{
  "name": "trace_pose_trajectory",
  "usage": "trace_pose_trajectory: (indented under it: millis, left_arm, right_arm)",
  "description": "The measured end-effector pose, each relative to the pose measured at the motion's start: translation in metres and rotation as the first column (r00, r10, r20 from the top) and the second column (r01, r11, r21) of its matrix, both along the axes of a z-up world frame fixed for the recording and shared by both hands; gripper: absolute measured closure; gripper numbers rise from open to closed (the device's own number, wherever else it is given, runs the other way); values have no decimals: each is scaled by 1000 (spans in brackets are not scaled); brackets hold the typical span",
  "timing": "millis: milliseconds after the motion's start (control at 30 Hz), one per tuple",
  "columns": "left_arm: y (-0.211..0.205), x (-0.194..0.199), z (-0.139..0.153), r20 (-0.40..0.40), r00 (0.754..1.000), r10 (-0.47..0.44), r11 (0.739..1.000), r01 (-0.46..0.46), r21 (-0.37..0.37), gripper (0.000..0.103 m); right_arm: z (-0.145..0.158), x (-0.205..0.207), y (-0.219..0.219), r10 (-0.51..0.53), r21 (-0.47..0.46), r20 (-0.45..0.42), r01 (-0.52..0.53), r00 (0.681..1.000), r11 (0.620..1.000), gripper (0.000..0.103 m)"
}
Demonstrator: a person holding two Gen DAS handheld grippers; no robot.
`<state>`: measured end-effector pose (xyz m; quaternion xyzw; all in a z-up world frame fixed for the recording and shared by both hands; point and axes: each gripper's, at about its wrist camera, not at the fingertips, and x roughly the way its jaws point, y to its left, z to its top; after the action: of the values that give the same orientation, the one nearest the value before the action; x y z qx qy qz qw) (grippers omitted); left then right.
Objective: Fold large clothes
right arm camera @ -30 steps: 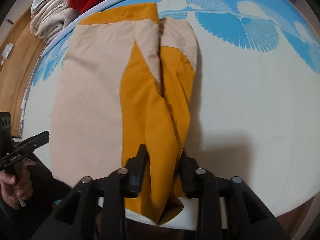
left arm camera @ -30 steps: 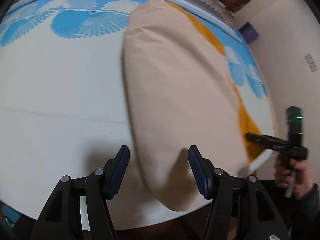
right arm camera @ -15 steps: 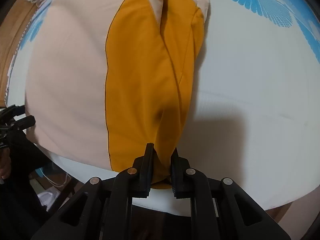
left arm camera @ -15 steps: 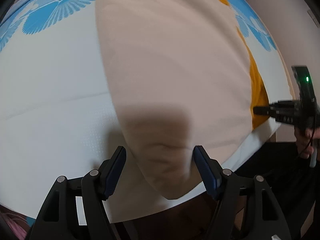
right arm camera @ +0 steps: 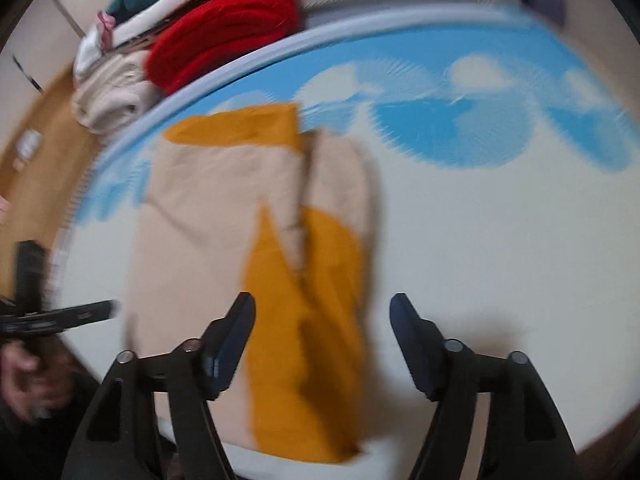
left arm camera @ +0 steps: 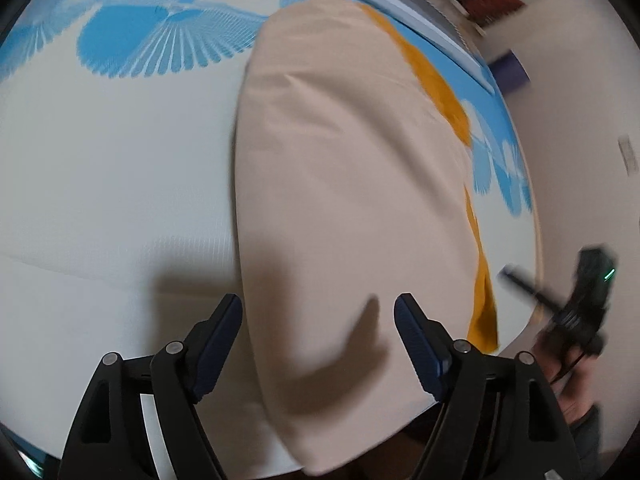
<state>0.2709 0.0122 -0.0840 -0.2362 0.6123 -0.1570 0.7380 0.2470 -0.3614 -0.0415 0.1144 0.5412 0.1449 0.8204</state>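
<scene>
Bed [left arm camera: 100, 180]: one garment [left arm camera: 348, 200], two grippers [left arm camera: 318, 336] [right arm camera: 322, 336].

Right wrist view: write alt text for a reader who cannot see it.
The open right gripper hovers over a beige and mustard garment lying on a white and blue mat. Folded clothes are piled beyond the mat; the picture is blurred.

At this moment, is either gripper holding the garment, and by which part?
Nothing is held. The left gripper and right gripper are both open above the beige and orange garment lying on the bed.

Black tongs [left arm camera: 318, 336] w/ blue pads [left arm camera: 416, 344], silver rivets
</scene>
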Motion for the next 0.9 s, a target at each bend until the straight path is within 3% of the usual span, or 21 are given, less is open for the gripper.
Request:
trace_pose_trajectory:
  millis: [67,167,267,333,400,467,567,633,767,900]
  left_arm:
    - [4,10,-13,-37,999,26,999,-28,-32,29]
    - [7,29,-42,-112,992,49,993,-61,-106,29]
    - [3,41,-61,-138,989,58,984,-80,-157,25]
    - [1,49,-67,-132,989,60,980,-84,-181,24]
    - [0,54,-67,-110,992,61,978,-81,-194,27]
    - [-5,58,-63,-75,996,42,984,-54,-167,32]
    - [-8,61,-43,-24,1000,10,991,-13,-132,51]
    - [-6,64,-20,41,999,-3,994,8,-109,62]
    - [10,74,19,140,990,-11,999,15,-33,63]
    - [46,82,32,147,988,50,999,-51,0,63]
  right_arm:
    - [-24,8,11,11,4,-94,-11,995,1000,30]
    - [-63,21,24,5,-68,-237,-22,972,997,30]
    - [-75,30,25,-9,-48,-274,-4,962,999,30]
    - [-77,35,29,-9,-42,-277,-3,961,999,31]
    - [-80,37,29,-12,-23,-283,5,959,1000,39]
    - [-85,43,29,-12,6,-284,14,959,1000,60]
    - [-83,49,35,-3,17,-264,8,964,1000,81]
    - [-78,48,40,3,23,-246,3,969,1000,84]
    - [-65,52,60,15,66,-182,-3,983,998,88]
    - [-44,60,88,12,107,-78,-3,997,994,90]
